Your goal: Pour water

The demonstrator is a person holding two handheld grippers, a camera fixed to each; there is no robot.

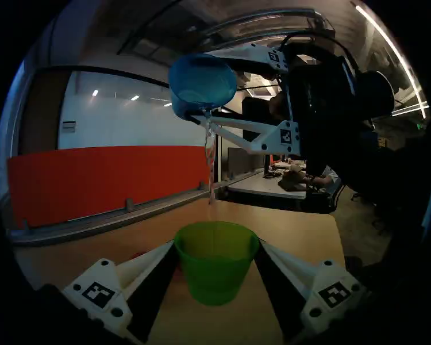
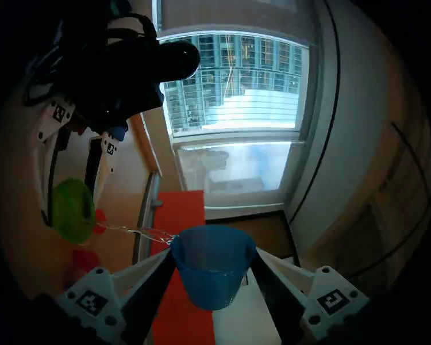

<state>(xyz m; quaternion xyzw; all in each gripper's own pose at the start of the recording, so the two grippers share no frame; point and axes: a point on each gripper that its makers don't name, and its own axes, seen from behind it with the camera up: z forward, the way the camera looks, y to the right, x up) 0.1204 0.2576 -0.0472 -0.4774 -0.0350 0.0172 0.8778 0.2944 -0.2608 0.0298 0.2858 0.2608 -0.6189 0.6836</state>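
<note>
A green cup (image 1: 216, 261) stands upright between the fingers of my left gripper (image 1: 215, 270), which is shut on it just above the wooden table (image 1: 290, 230). Above it, my right gripper (image 1: 238, 95) holds a blue cup (image 1: 201, 85) tipped over, and a thin stream of water (image 1: 210, 164) falls from its rim into the green cup. In the right gripper view the blue cup (image 2: 212, 273) sits clamped between my right gripper (image 2: 212, 276) fingers, and the water stream (image 2: 138, 232) runs toward the green cup (image 2: 73, 210) held by the left gripper (image 2: 72, 172).
An orange partition panel (image 1: 100, 178) with a metal rail runs along the table's far edge. A desk with a seated person (image 1: 307, 172) lies behind. A large window (image 2: 238, 86) and red objects (image 2: 86, 259) on the table show in the right gripper view.
</note>
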